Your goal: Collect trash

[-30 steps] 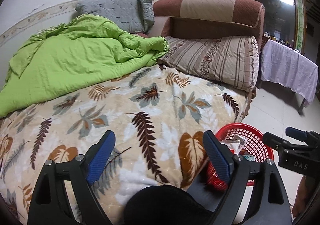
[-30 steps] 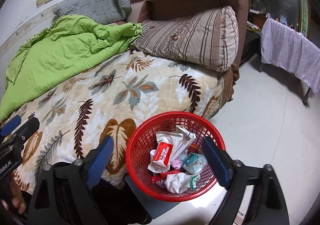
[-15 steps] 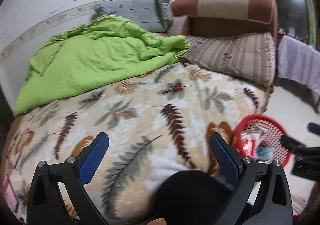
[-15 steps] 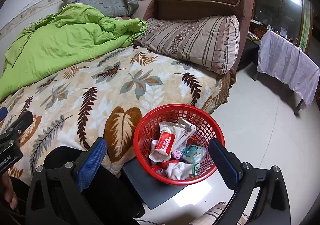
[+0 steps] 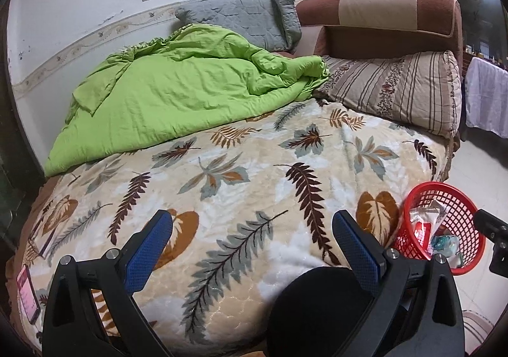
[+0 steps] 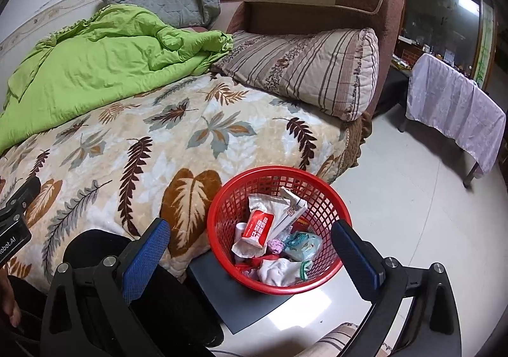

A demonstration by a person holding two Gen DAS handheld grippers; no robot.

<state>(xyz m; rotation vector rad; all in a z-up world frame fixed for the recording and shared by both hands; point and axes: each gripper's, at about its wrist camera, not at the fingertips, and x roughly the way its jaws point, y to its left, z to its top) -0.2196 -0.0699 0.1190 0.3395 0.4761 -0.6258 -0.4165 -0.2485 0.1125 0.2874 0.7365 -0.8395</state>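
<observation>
A red mesh basket (image 6: 330, 198) stands on a dark mat on the floor beside the bed, holding wrappers, a red-and-white packet (image 6: 257, 226) and crumpled tissue (image 6: 279, 271). The basket also shows at the right of the left wrist view (image 5: 460, 207). My right gripper (image 6: 250, 244) is open and empty, held above the basket's near side. My left gripper (image 5: 252, 236) is open and empty over the leaf-patterned blanket (image 5: 241, 172).
A green quilt (image 5: 177, 96), a grey pillow (image 5: 244, 20) and a striped pillow (image 5: 397, 90) lie on the bed by a brown headboard. A pink phone (image 5: 28, 296) lies at the blanket's left edge. A cloth-covered table (image 6: 457, 109) stands at the right over pale floor.
Both grippers have pulled back and risen, widening the view. The left gripper has swung left across the bed, so the basket has shifted to its right edge. Both stay open.
</observation>
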